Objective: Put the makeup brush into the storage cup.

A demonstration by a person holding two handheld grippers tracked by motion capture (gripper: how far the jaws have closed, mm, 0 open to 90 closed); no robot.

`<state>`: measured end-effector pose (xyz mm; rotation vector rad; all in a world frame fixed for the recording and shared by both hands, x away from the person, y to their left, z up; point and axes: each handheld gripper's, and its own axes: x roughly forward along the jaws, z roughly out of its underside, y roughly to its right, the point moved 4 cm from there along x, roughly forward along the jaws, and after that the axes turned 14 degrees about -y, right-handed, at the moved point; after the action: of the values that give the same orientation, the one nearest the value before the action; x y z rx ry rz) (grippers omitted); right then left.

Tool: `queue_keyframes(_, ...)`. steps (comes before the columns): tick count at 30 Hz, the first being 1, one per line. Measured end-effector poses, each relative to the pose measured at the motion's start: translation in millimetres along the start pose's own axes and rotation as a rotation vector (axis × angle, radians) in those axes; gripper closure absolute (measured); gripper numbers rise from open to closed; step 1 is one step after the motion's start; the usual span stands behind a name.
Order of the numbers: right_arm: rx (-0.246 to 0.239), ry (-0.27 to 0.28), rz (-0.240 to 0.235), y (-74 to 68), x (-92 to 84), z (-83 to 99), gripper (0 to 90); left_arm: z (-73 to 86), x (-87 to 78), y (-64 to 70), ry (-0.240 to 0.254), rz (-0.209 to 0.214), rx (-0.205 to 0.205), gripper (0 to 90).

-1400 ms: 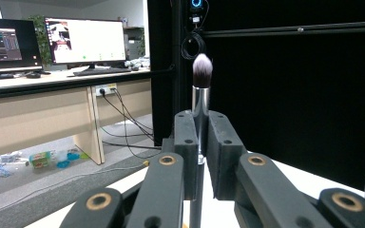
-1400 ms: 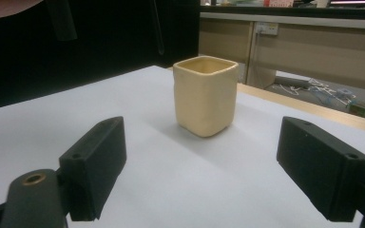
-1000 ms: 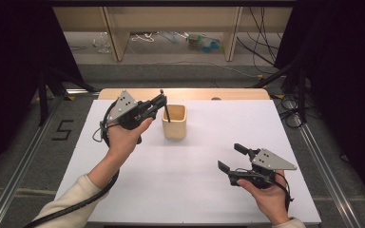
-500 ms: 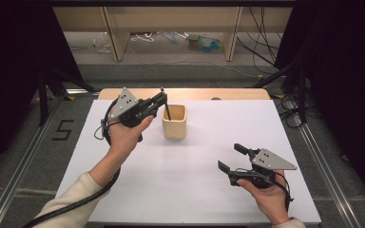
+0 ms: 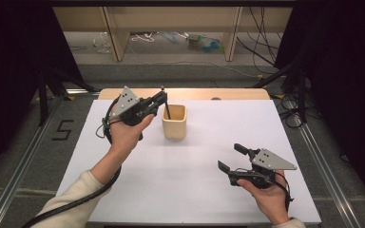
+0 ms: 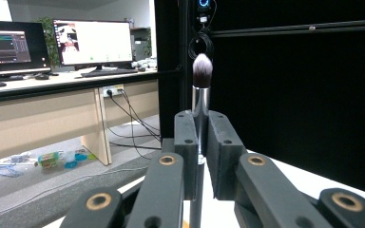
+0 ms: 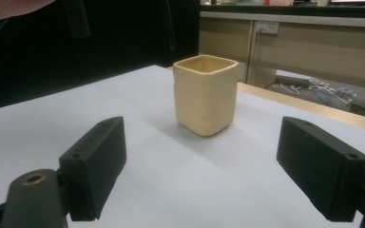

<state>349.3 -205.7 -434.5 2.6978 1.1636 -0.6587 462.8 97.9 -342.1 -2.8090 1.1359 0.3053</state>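
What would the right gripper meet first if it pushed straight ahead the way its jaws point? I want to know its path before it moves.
Probably the beige cup: it stands dead ahead of the open right gripper, with bare white table between.

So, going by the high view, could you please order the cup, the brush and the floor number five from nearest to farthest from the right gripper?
From the right gripper:
1. Cup, up and left on the white table.
2. Brush, clamped in the left gripper, handle dipping into the cup.
3. Number five, on the floor off the table's left edge.
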Motion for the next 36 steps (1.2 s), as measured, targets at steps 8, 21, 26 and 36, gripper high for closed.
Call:
queue_keyframes(8, 0.000, -0.003, -0.003, -0.2, 0.1, 0.1, 18.1, 0.6, 3.3, -0.8, 0.003, 0.000, -0.003, 83.6)
queue_keyframes(21, 0.003, -0.001, -0.005, -0.3, 0.1, 0.3, 18.0, 1.1, 7.7, -1.2, -0.008, -0.001, 0.002, 83.7)
queue_keyframes(26, 0.003, 0.000, -0.005, -0.3, 0.2, 0.1, 18.0, 0.8, 9.1, -0.8, -0.007, 0.004, -0.001, 83.7)
queue_keyframes(36, 0.004, -0.005, -0.004, 0.0, -0.1, 0.3, 18.0, -0.9, 11.7, -0.8, -0.005, 0.003, 0.006, 83.7)
